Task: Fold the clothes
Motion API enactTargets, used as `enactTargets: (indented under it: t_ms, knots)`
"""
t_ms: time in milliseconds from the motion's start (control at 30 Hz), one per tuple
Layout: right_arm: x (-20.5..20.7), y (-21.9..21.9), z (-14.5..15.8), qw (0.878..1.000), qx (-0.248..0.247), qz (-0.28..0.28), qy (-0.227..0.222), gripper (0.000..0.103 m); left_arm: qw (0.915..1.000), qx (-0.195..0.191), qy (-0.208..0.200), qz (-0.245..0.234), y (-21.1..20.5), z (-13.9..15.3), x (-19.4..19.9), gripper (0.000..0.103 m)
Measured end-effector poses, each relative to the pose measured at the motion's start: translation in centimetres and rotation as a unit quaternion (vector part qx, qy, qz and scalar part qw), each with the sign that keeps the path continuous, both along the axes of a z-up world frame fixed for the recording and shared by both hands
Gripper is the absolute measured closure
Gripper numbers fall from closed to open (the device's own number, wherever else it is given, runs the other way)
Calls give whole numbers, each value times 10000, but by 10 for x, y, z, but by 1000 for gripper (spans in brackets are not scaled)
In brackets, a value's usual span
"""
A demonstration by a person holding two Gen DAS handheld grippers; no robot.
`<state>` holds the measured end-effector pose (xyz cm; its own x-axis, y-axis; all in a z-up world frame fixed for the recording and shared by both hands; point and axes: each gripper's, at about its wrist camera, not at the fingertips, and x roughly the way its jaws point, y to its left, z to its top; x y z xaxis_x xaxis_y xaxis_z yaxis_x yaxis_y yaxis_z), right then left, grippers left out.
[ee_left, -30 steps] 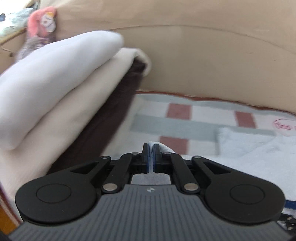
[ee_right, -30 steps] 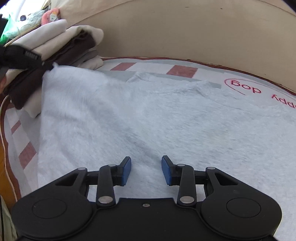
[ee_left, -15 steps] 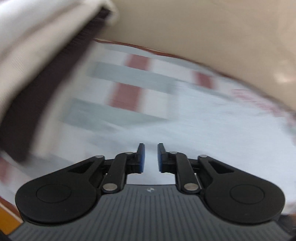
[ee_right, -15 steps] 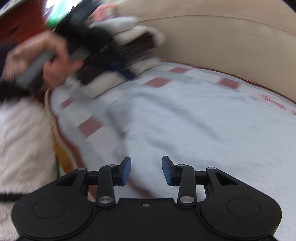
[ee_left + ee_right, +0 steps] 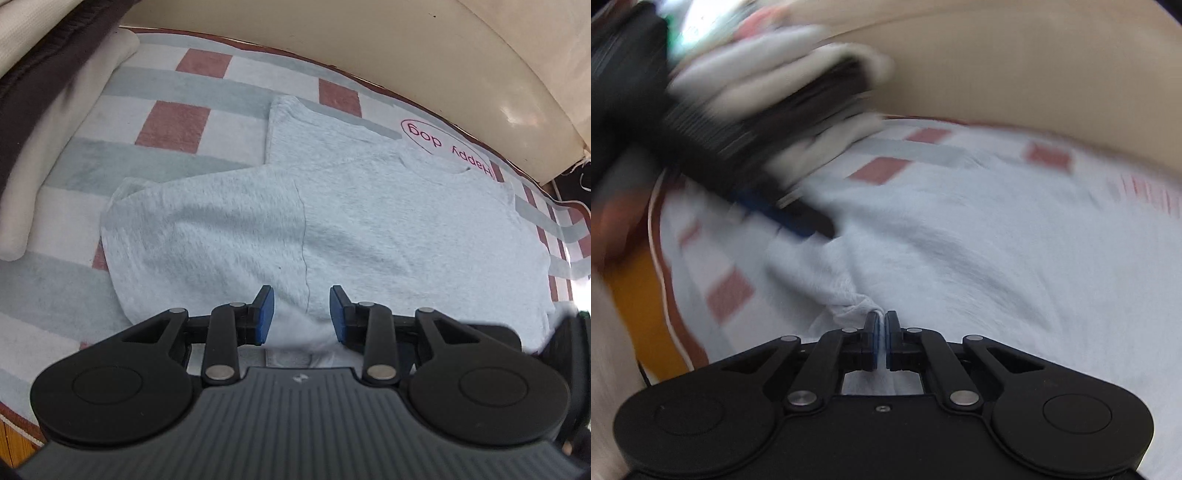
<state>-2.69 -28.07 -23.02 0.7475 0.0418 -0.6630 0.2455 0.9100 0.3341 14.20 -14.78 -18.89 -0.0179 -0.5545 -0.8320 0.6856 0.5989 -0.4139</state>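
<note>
A pale grey fleecy garment (image 5: 332, 229) lies spread on the checked blanket (image 5: 173, 122), one sleeve folded in across its body. My left gripper (image 5: 301, 314) hovers open over the garment's near edge, nothing between its blue pads. In the right wrist view the same garment (image 5: 997, 258) is bunched into a small puckered corner at my right gripper (image 5: 881, 325), which is shut on that cloth. The left gripper (image 5: 783, 214) shows there as a blurred black and blue shape at the upper left, above the garment.
A stack of folded clothes (image 5: 44, 74), white, cream and dark brown, sits at the far left of the blanket. A beige padded backrest (image 5: 369, 44) curves along the far edge. A pink "Happy dog" print (image 5: 447, 147) marks the blanket. Orange wood (image 5: 646, 295) shows beyond the blanket's edge.
My left gripper let go of the garment's corner, opened wide and swung back over the near edge. My right gripper, open earlier, has shut on a corner of the garment.
</note>
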Motion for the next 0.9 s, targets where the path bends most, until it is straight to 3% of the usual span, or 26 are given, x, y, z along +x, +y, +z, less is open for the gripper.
enactTargets:
  t_ms: [100, 133, 200, 300, 433, 500, 533, 600, 700, 767, 833, 867, 900]
  knots:
    - [-11, -32, -13, 9918, 1138, -566, -142, 101, 9948, -611, 738, -347, 2, -7, 10, 73]
    - [-13, -40, -18, 9862, 1500, -671, -184, 101, 9940, -647, 771, -437, 1, -7, 9, 74]
    - [-17, -48, -28, 9770, 1937, -866, -202, 101, 9932, -358, 676, -881, -12, -12, -4, 74]
    - [-20, -50, -35, 9775, 1854, -1001, -68, 101, 9858, 149, 506, -1592, -35, -19, -27, 72]
    - [-26, -56, -37, 9795, 1753, -990, 101, 101, 9692, 1242, 84, -2127, -52, -49, -48, 71]
    - [-30, -63, -30, 9818, 1616, -948, 308, 101, 9745, 1152, 192, -1914, -46, -49, -40, 69]
    - [-34, -67, -24, 9844, 1451, -887, 460, 100, 9777, 1131, 146, -1761, -42, -46, -36, 63]
    - [-45, -77, -9, 9870, 1079, -854, 829, 94, 9809, 1126, 179, -1575, -37, -44, -30, 61]
    - [-81, -99, 17, 9822, 917, -1004, 1297, 93, 9753, 1010, 559, -1884, -39, -49, -34, 61]
    - [-110, -115, 35, 9780, 911, -1144, 1486, 91, 9678, 1005, 526, -2248, -44, -50, -45, 47]
    - [-141, -133, 48, 9745, 857, -1331, 1589, 75, 9679, 982, 394, -2278, -45, -49, -46, 35]
    - [-157, -141, 55, 9730, 803, -1415, 1640, 65, 9686, 969, 321, -2269, -46, -49, -46, 34]
    - [-172, -149, 60, 9703, 679, -1557, 1720, 64, 9691, 955, 248, -2260, -46, -48, -45, 34]
